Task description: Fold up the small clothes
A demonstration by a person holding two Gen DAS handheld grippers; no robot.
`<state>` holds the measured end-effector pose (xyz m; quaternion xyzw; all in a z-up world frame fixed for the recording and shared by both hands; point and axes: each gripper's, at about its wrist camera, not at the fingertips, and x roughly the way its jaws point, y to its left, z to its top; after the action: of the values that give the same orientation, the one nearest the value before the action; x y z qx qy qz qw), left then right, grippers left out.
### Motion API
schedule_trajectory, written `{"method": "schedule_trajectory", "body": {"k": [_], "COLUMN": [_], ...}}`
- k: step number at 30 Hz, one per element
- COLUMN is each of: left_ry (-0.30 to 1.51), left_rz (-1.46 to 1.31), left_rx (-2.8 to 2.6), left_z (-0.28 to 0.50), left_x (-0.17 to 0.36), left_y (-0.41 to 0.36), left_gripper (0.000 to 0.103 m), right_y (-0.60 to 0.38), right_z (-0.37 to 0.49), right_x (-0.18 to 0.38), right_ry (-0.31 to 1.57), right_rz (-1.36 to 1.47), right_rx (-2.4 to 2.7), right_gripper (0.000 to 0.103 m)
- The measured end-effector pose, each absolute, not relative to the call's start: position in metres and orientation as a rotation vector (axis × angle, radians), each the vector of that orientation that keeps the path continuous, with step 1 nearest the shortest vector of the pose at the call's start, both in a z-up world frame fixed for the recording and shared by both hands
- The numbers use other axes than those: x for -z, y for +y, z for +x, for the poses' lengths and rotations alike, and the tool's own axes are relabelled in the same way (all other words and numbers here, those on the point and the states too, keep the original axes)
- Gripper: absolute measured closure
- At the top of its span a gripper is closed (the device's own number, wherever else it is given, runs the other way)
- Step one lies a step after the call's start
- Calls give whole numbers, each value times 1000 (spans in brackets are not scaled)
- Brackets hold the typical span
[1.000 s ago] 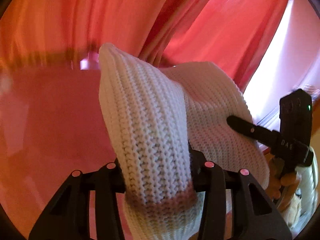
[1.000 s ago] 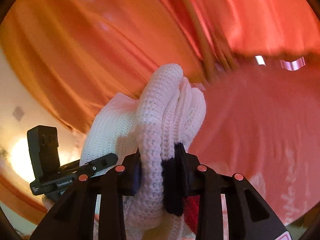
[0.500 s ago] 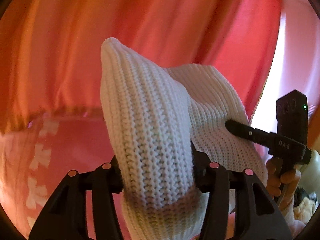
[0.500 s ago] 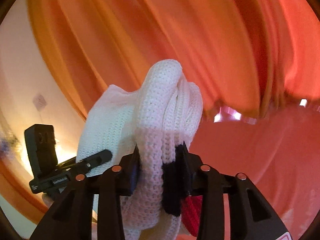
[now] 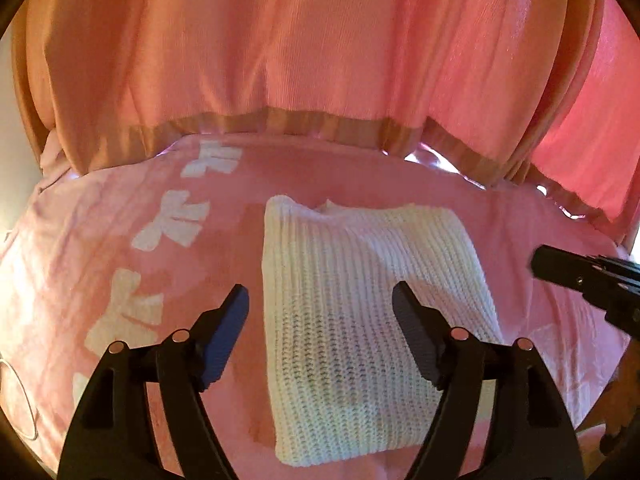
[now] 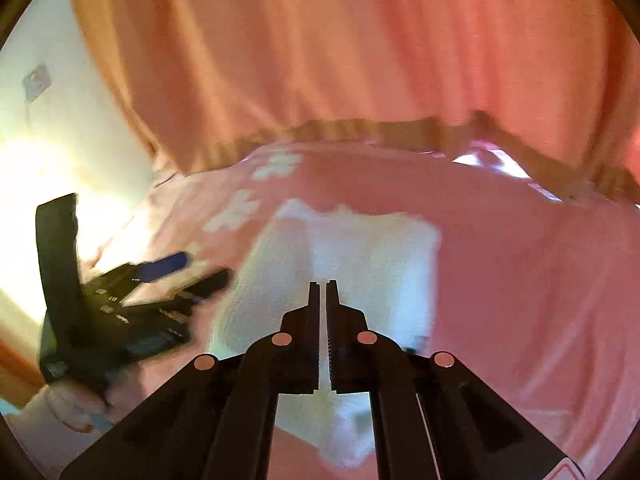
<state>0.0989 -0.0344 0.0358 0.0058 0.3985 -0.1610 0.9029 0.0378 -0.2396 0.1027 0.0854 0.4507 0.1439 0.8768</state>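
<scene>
**White knit lies folded on pink bed cover, both grippers off it**

The white knit garment (image 5: 360,300) lies flat on the pink bed cover (image 5: 120,240), folded to a rough rectangle w/ ribbed rows running along its length; a small peak of fabric sticks up at its far edge. Cover has a row of white bow-shaped prints (image 5: 172,220) down its left part. Behind the bed hangs a pink-orange curtain (image 5: 320,40) w/ a tan hem band just above the cover's far edge.

Left gripper (image 5: 320,312): fingers (image 5: 224,332) spread wide, jaws have just been opening; the knit shows between them in the left wrist view but the pads don't press on it. Left finger is over bare cover just beside the garment's left edge, right finger over the knit itself.

Right gripper (image 6: 323,292): fingers together, only a thin slit between them, jaws have just been closing, nothing between them. It points down over the knit's near half. In the left wrist view it shows as a dark tip at far right, apart from the garment.

Right wrist view is motion-blurred; the left gripper sits at its left, held by a hand (image 6: 76,404) in a pale sleeve. Small white markings on its body are there but too blurred to read. A pale plate on the wall top left, no legible text
</scene>
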Motion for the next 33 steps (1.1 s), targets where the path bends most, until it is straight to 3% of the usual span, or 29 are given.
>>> {"method": "schedule_trajectory", "body": {"k": [6, 12, 16, 19, 29, 32, 33], "left_ry": [937, 939, 942, 933, 930, 954, 962], "left_rz": [121, 144, 142, 137, 153, 178, 187], "left_rx": [306, 288, 294, 296, 308, 309, 305], "left_z": [104, 102, 102, 98, 70, 69, 69], "left_x": [4, 17, 17, 14, 15, 26, 30], "left_y": [-59, -59, -61, -58, -37, -38, -38], "left_gripper": [31, 31, 31, 31, 25, 25, 25], "right_y": [-251, -250, -241, -244, -251, -255, -256], "right_z": [64, 44, 43, 34, 0, -3, -3], "right_x": [-3, -44, -1, -18, -14, -3, 2], "right_ry": [1172, 1075, 1211, 1172, 1183, 1203, 1210], "right_rz": [46, 142, 77, 118, 113, 103, 111], "right_rx": [-145, -228, -204, -232, -276, -267, -265], "right_gripper": [103, 101, 103, 103, 56, 59, 71]}}
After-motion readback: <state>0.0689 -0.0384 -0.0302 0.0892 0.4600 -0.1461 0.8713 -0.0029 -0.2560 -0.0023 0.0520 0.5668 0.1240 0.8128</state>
